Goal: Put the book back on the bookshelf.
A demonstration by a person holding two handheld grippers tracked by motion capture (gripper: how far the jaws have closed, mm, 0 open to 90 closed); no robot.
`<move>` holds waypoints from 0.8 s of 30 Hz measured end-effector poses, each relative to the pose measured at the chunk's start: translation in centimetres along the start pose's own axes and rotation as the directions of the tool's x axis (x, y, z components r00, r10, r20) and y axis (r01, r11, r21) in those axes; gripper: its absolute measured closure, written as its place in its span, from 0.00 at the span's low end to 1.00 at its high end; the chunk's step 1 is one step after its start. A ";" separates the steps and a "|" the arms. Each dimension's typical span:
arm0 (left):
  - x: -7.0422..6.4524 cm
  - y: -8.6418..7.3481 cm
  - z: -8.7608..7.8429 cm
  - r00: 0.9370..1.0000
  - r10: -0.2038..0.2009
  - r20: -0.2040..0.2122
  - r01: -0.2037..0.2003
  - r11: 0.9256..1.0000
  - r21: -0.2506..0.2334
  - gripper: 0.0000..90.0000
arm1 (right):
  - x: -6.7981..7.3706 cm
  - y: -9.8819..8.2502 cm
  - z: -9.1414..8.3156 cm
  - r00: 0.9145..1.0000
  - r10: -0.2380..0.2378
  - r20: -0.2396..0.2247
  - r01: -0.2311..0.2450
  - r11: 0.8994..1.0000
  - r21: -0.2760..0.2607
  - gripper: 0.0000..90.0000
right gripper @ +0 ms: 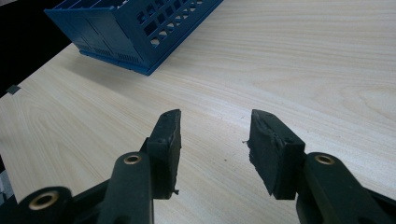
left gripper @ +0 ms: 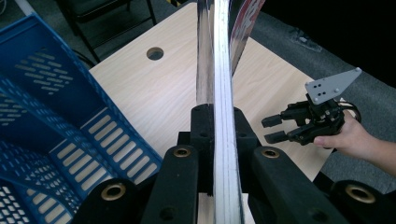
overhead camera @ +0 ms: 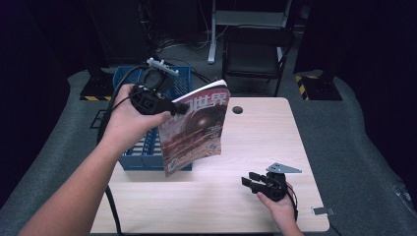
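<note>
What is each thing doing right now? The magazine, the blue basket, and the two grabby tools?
magazine: closed, held up off the table, hanging cover out.
left tool: shut on the magazine's edge.
right tool: open, holding nothing, low over the table.
blue basket: upright on the table, open at the top; what is inside cannot be told.
</note>
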State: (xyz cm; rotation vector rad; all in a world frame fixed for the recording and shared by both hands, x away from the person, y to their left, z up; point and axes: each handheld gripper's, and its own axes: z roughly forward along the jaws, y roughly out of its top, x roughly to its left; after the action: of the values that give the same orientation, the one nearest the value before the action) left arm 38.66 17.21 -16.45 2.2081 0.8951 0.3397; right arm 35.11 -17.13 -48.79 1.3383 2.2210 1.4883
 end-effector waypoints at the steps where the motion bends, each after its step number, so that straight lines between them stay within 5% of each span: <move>1: 0.2 0.0 -0.1 1.000 -0.001 0.001 0.001 1.000 0.001 0.94 | 0.0 0.0 0.0 1.000 -0.001 0.000 0.001 1.000 0.000 0.59; 15: 2.4 -0.1 -0.9 0.998 -0.056 -0.039 0.056 0.998 0.005 0.94 | 0.0 0.0 0.0 1.000 0.002 -0.001 -0.002 1.000 -0.001 0.59; 24: 3.9 -0.3 -1.7 0.989 -0.120 -0.085 0.118 0.993 -0.026 0.94 | 0.1 0.0 0.0 1.000 0.010 0.002 -0.010 1.000 -0.002 0.59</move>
State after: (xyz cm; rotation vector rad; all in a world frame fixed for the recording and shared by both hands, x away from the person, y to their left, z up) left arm 40.52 20.90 -15.57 2.1235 1.0607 0.3882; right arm 35.07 -17.04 -48.76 1.3511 2.2144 1.4912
